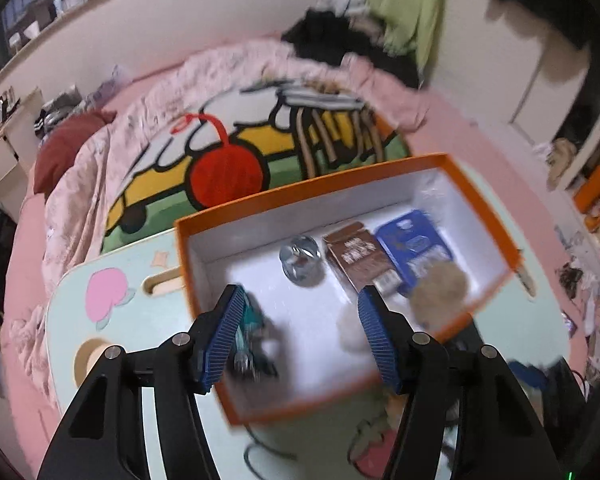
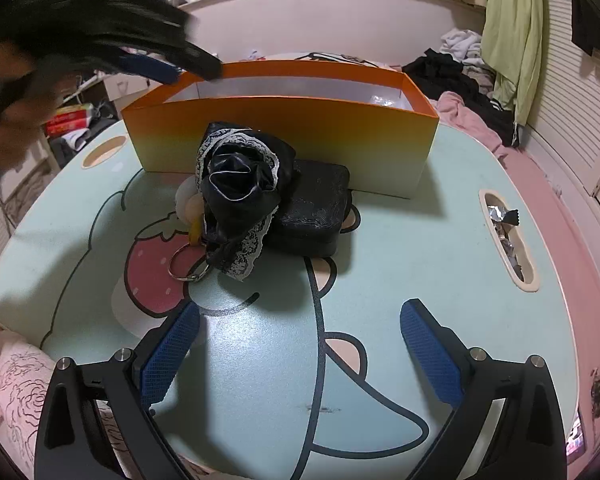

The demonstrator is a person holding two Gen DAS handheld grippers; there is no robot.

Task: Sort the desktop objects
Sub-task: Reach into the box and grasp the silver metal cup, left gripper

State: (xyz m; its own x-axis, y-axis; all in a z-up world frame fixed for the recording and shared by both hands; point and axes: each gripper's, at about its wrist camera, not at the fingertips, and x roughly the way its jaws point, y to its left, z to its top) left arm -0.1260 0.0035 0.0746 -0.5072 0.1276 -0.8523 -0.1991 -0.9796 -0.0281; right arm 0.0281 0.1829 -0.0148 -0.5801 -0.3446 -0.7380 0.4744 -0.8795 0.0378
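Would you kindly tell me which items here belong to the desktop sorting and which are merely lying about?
Part of the job:
orange box
black lace pouch
black case
key ring
brown carton
blue packet
left tongs
right tongs

Just lying about:
green garment
clothes pile
red cushion

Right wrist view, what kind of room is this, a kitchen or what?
Most likely a bedroom. The cartoon-printed table stands over pink bedding, a heap of clothes lies behind the orange box, and a green garment hangs by the wall.
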